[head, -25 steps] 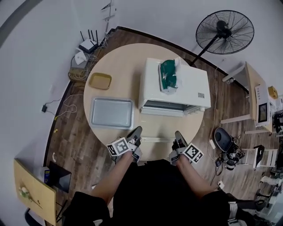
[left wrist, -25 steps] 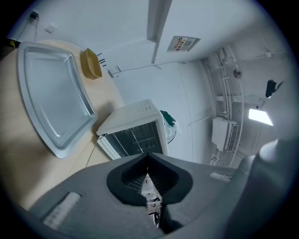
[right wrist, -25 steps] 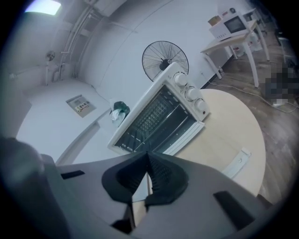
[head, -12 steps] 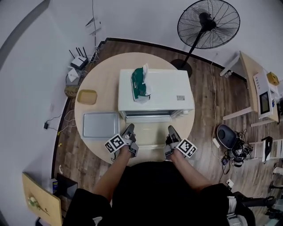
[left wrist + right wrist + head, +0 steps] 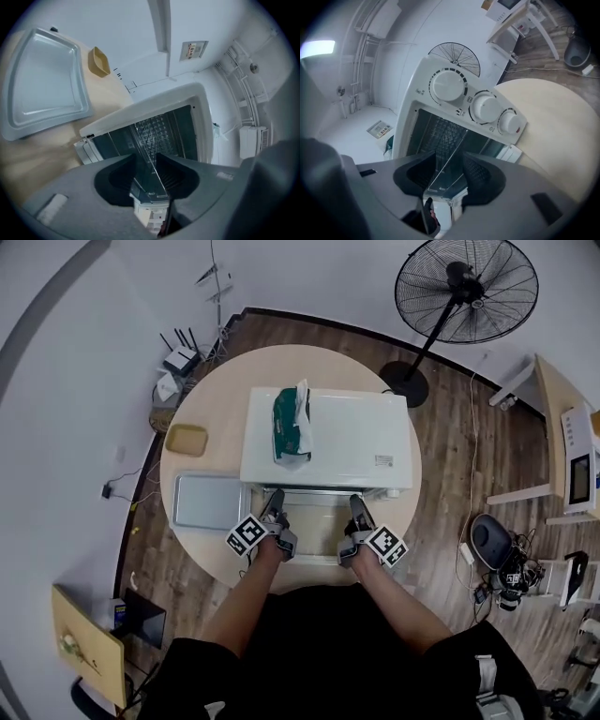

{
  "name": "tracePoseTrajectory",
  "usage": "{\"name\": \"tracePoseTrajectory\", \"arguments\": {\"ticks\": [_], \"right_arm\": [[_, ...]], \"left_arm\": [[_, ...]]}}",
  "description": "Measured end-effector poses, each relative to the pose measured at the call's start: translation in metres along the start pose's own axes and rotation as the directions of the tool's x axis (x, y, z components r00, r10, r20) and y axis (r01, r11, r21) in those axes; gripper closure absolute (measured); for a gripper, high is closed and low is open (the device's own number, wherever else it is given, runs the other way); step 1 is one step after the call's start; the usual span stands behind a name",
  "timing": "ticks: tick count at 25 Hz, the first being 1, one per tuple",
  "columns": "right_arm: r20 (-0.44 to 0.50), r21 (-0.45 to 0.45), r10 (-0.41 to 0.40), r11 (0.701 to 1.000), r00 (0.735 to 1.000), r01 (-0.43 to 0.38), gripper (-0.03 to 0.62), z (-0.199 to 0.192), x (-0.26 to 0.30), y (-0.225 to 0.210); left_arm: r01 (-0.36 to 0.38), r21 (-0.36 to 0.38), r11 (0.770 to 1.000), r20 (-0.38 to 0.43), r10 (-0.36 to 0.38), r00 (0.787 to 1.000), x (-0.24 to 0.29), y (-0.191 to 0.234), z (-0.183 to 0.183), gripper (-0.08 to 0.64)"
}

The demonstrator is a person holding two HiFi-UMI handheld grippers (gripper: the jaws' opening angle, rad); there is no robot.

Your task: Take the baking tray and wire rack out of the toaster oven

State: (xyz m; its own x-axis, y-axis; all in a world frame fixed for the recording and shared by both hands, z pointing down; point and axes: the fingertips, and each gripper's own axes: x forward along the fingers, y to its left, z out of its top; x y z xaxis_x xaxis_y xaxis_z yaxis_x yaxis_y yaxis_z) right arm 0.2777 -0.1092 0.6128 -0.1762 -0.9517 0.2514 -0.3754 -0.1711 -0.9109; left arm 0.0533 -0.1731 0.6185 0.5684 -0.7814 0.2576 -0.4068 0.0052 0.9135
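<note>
1. left gripper [image 5: 146, 158]: jaws part-way apart, having just been opening. A thin clear sheet with a white end piece runs through the gap, apparently the let-down oven door [image 5: 314, 526] seen edge-on. The pads stand clear of it on either side and nothing is gripped
2. right gripper [image 5: 449, 158]: beside the left one, jaws a little wider and likewise just opening. The same kind of clear sheet lies in the gap, unpinched, and nothing is held
3. toaster oven [image 5: 347, 432]: white, directly ahead of both tools, which point into its open mouth from over the door. Three knobs [image 5: 448, 86] sit to the right of the right gripper's line
4. wire rack [image 5: 148, 133]: thin wires just beyond the left gripper's jaws, inside the dark cavity. They are hard to tell from the ribbed back wall
5. baking tray [image 5: 208, 500]: out of the oven and flat on the table [image 5: 225, 390]. It lies to the left of the left gripper, just beside the oven's left side
6. yellow dish [image 5: 187, 439]: small, beyond the tray, ahead and left of the left gripper
7. green packet [image 5: 291, 423]: on the oven's top, ahead of the left gripper and above the mouth
8. fan [image 5: 466, 292]: on the floor, far ahead and to the right of the right gripper, well apart from the table
</note>
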Motion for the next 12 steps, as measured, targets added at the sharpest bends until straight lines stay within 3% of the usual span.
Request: {"name": "tracePoseTrajectory", "arguments": {"ticks": [2, 9, 12], "right_arm": [[0.003, 0.023, 0.023, 0.999, 1.0, -0.023, 0.398, 0.001, 0.015, -0.002], [0.06, 0.191, 0.032, 0.981, 0.998, -0.043, 0.379, 0.003, 0.056, -0.01], [0.098, 0.218, 0.007, 0.975, 0.995, -0.028, 0.379, 0.009, 0.067, -0.017]], "left_arm": [[0.007, -0.05, 0.999, 0.025, -0.006, 1.0, 0.011, 0.003, -0.001, 0.354], [-0.008, -0.159, 0.987, 0.106, 0.025, 0.994, 0.042, 0.011, 0.005, 0.332], [-0.006, -0.2, 0.98, 0.135, 0.034, 0.99, 0.055, 0.015, 0.008, 0.331]]}}
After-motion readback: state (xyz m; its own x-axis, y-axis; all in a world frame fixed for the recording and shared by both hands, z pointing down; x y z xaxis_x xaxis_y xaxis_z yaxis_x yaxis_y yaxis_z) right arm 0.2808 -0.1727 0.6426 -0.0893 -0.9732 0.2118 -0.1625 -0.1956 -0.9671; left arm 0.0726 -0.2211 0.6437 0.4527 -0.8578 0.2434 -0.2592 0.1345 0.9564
